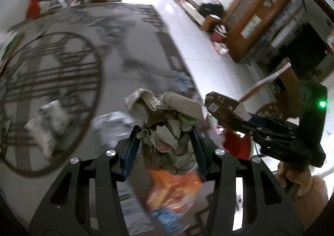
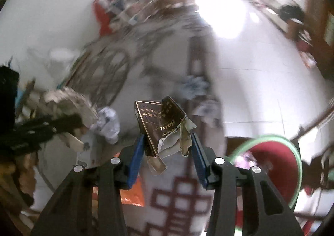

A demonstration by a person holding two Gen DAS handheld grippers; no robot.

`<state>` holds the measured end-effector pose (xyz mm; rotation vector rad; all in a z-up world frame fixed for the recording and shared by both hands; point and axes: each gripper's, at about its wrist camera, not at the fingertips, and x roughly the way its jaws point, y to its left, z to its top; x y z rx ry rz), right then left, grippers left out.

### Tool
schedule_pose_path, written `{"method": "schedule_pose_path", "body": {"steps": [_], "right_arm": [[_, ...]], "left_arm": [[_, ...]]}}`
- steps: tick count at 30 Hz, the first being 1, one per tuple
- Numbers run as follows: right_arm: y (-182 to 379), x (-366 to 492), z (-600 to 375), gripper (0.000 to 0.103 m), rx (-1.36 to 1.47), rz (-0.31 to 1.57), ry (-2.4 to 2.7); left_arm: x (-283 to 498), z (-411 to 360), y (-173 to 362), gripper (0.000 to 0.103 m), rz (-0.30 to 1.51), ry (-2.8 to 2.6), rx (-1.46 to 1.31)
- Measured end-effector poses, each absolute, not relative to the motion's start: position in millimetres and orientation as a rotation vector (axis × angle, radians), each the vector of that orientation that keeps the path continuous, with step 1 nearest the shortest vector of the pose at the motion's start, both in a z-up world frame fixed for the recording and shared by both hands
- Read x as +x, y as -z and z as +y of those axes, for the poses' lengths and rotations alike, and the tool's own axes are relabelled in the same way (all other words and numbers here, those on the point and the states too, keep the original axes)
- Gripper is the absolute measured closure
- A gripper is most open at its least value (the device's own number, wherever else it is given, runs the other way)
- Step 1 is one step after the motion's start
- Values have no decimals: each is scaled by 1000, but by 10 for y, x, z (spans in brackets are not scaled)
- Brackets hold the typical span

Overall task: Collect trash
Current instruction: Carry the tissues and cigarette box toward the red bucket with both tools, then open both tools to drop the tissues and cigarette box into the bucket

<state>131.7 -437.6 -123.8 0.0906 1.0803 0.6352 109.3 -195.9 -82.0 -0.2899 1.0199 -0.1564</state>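
Note:
My left gripper (image 1: 166,134) is shut on a wad of crumpled paper trash (image 1: 167,114), held above the patterned table (image 1: 133,52). An orange snack wrapper (image 1: 175,190) lies below it. My right gripper (image 2: 168,145) is shut on a torn brown cigarette box (image 2: 160,123) with gold lettering; it also shows in the left wrist view (image 1: 221,108), to the right of the wad. In the right wrist view the left gripper with its paper wad (image 2: 68,102) is at the left. More crumpled white and blue paper (image 2: 108,121) lies on the table.
A red bin with a green rim (image 2: 273,158) stands low at the right, beside the table; it also shows in the left wrist view (image 1: 238,144). Wooden cabinets (image 1: 258,10) line the far right across a white tiled floor (image 1: 204,48). Shelves with clutter (image 2: 133,12) stand behind the table.

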Motion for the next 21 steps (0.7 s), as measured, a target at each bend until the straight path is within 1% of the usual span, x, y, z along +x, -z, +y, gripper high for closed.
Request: {"method": "schedule_pose_path", "body": {"steps": [6, 14, 15, 16, 17, 18, 19, 20, 21], "right_arm": [[1284, 1203, -5251, 60, 226, 1092, -395], [1384, 1032, -6021, 60, 342, 1099, -203], [1378, 1016, -6042, 59, 348, 1098, -194], [1375, 993, -6120, 57, 356, 1099, -180], [1384, 1015, -6143, 56, 360, 1100, -165], [1395, 1012, -6197, 44, 372, 1102, -146], [1426, 1029, -6216, 38, 386, 1097, -139], [1429, 1039, -6237, 32, 398, 1090, -131], [1424, 1030, -6262, 32, 414, 1083, -127]], "left_arm": [[1364, -2697, 834, 56, 1041, 335, -205], [1615, -3630, 937, 56, 1070, 545, -115], [1627, -3715, 946, 53, 1074, 560, -104], [1648, -3781, 959, 50, 1080, 569, -95], [1676, -3832, 966, 41, 1087, 577, -91], [1689, -3879, 969, 39, 1085, 583, -94], [1683, -3895, 967, 39, 1081, 584, -92], [1685, -3909, 964, 39, 1077, 580, -81], [1676, -3910, 973, 39, 1075, 576, -72]]}}
